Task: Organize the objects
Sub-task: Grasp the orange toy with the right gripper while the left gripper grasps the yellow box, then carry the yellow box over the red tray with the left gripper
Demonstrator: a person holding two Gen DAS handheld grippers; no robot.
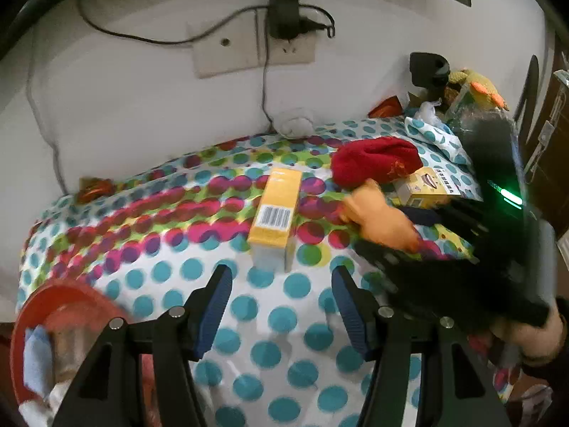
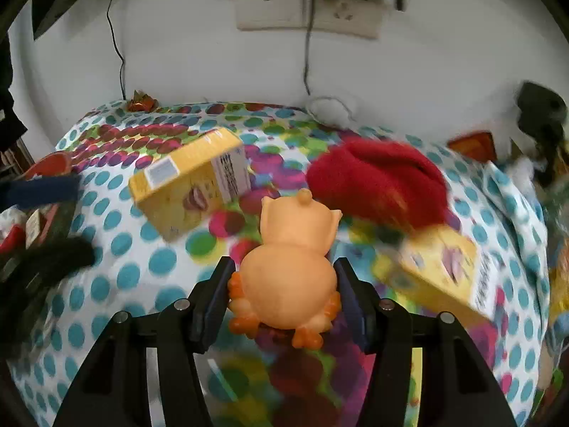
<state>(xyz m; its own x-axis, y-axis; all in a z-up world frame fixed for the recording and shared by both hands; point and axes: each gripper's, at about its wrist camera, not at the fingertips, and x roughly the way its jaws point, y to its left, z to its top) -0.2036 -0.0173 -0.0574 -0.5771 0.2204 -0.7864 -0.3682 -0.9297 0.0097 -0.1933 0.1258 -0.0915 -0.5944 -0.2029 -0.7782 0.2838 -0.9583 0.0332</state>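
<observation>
My right gripper (image 2: 282, 284) is shut on an orange rubber animal toy (image 2: 290, 267) and holds it above the dotted tablecloth; the toy also shows in the left wrist view (image 1: 377, 215). My left gripper (image 1: 281, 284) is open and empty, just in front of a yellow box (image 1: 275, 210) lying on the cloth. The same yellow box (image 2: 192, 185) lies left of the toy in the right wrist view. A red cloth (image 2: 380, 181) lies behind the toy, and a second yellow box (image 2: 444, 270) lies to its right.
A red bowl (image 1: 49, 306) holding small items sits at the table's left front edge. A wall with a socket and cables (image 1: 281, 21) stands behind the table. Soft toys and clutter (image 1: 473, 89) pile up at the back right. A small orange wrapper (image 1: 94, 190) lies at the far left.
</observation>
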